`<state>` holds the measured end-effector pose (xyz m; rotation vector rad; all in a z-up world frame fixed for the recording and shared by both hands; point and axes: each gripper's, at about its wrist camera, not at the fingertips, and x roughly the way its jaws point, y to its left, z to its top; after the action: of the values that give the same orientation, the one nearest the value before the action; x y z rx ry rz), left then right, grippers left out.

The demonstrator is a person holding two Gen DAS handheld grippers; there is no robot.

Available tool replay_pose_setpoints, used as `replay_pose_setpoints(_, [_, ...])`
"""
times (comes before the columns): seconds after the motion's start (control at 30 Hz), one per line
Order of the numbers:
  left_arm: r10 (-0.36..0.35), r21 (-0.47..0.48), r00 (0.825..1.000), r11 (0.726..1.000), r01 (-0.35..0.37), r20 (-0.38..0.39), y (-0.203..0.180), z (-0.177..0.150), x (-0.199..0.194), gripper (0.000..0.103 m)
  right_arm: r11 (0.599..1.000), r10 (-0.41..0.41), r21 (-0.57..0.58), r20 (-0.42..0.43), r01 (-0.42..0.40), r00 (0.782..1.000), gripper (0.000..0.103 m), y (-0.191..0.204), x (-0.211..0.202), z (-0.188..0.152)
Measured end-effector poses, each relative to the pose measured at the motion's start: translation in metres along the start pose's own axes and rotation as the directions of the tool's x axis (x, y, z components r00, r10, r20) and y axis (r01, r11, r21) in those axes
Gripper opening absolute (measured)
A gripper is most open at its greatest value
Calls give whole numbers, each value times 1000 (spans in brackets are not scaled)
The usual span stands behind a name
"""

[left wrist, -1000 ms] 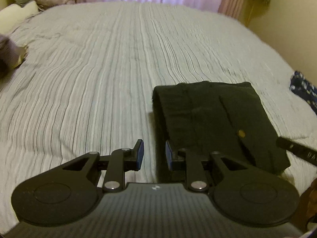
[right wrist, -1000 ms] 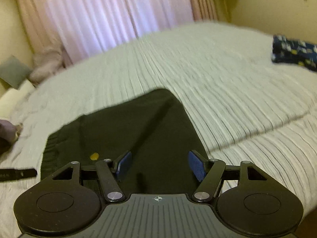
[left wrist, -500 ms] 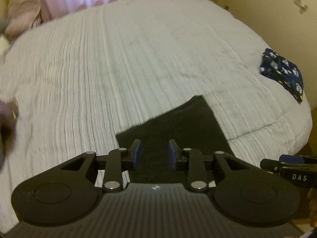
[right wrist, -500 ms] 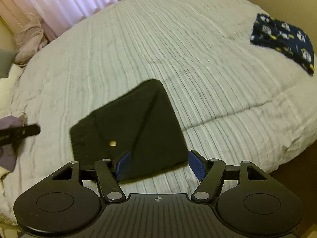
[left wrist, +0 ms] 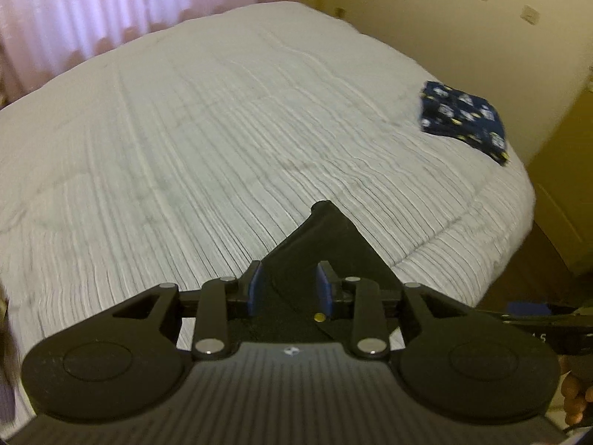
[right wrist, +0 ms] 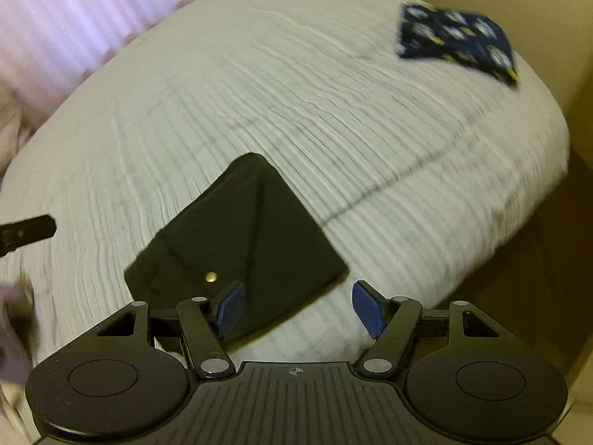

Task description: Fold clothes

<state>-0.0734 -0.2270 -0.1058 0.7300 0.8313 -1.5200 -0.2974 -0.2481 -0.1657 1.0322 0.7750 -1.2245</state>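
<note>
Black folded garment (right wrist: 241, 244) flat near front edge of bed (right wrist: 333, 118). Left gripper (left wrist: 289, 289) half spread, pinching nothing; right gripper (right wrist: 296, 307) wide, empty. Risk: low sweep snags top flap, undoes fold; patterned garment (right wrist: 456, 44) near far corner could slip off.

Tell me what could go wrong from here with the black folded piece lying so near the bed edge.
1. The black folded garment lies close to the bed's near edge; a bump from either gripper might push it off.
2. Both grippers are open above it, so a careless re-grab could undo the fold.
3. Motion blur suggests quick movement; aim may suffer.
</note>
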Motion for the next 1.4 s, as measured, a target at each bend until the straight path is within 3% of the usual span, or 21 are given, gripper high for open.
replay_pose_setpoints(0.1, [-67,-2,997,998,67,-30,41,-1,14,28,991,9,135,7,-10,1000,68,5,4,-22])
replay_pose_setpoints(0.2, [-109,-1,990,994,110,-87,72,-3,38,28,956,43,291,17,-47,999,68,2,14,-48])
replay_pose_setpoints(0.37, [-185,-18,967,983,185,-177,99,-7,88,33,798,129,588,53,-135,990,68,-27,42,-98])
replay_pose_setpoints(0.47, [-203,-2,955,978,207,-215,100,-7,125,34,708,141,687,89,-163,986,68,-46,64,-117])
replay_pose_setpoints(0.7, [-232,70,939,964,257,-252,94,3,199,39,525,155,805,230,-277,961,68,-76,120,-135])
replay_pose_setpoints(0.87, [-321,45,903,937,347,-287,90,12,250,44,443,172,809,345,-385,923,68,-79,151,-139])
replay_pose_setpoints(1.07, [-390,26,858,906,422,-334,89,13,284,45,426,151,803,391,-416,908,67,-76,176,-142])
replay_pose_setpoints(1.2, [-441,35,825,875,483,-354,91,10,291,31,424,151,793,415,-438,897,67,-71,188,-143])
replay_pose_setpoints(1.27, [-458,63,817,859,508,-352,92,8,291,16,447,155,781,413,-437,897,30,-66,193,-139])
replay_pose_setpoints(1.33, [-486,71,810,843,534,-329,97,7,286,12,487,131,774,394,-405,910,21,-62,195,-136])
replay_pose_setpoints(1.4, [-524,66,798,822,565,-298,104,7,279,10,507,117,758,411,-410,904,14,-60,193,-139])
